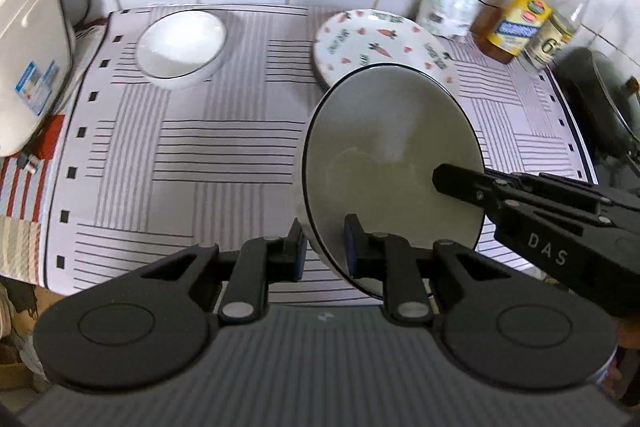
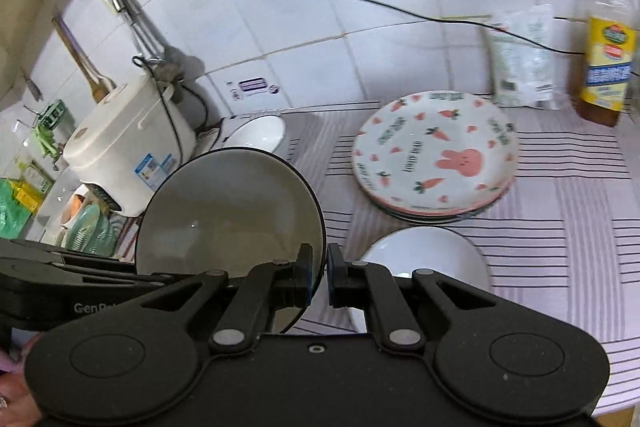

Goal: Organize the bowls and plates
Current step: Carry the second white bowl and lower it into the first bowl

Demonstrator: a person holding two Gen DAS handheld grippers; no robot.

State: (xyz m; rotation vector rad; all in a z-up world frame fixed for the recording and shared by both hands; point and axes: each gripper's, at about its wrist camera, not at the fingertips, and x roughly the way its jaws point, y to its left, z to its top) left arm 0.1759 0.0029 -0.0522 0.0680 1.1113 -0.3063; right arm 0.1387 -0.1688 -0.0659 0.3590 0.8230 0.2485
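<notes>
Left wrist view: left gripper (image 1: 325, 247) clamped on the near rim of a grey bowl (image 1: 394, 163), one finger outside the wall, the other inside. Bowl lifted clear of the striped cloth (image 1: 224, 147) and tipped, its hollow facing the camera. Right gripper (image 1: 442, 183) reaching in from the right, closed on the bowl's right rim. White bowl (image 1: 182, 45) resting on the cloth at far left. Stack of plates (image 1: 380, 43) with carrot print at far centre, partly hidden behind the grey bowl. Bottles (image 1: 536, 23) and a plastic bag (image 1: 452, 3) against the tiled wall at far right. White rice cooker (image 1: 28, 47) at the left edge.

Right wrist view: right gripper (image 2: 319, 267) pinched tight on the grey bowl's (image 2: 228, 215) thin rim. Left gripper's black body entering from the left, fingertips hidden behind the bowl. Another white bowl (image 2: 424, 255) just right of the fingers, on the cloth, near the plate stack (image 2: 436, 155). Far white bowl (image 2: 258, 133) beside the rice cooker (image 2: 128, 143).
</notes>
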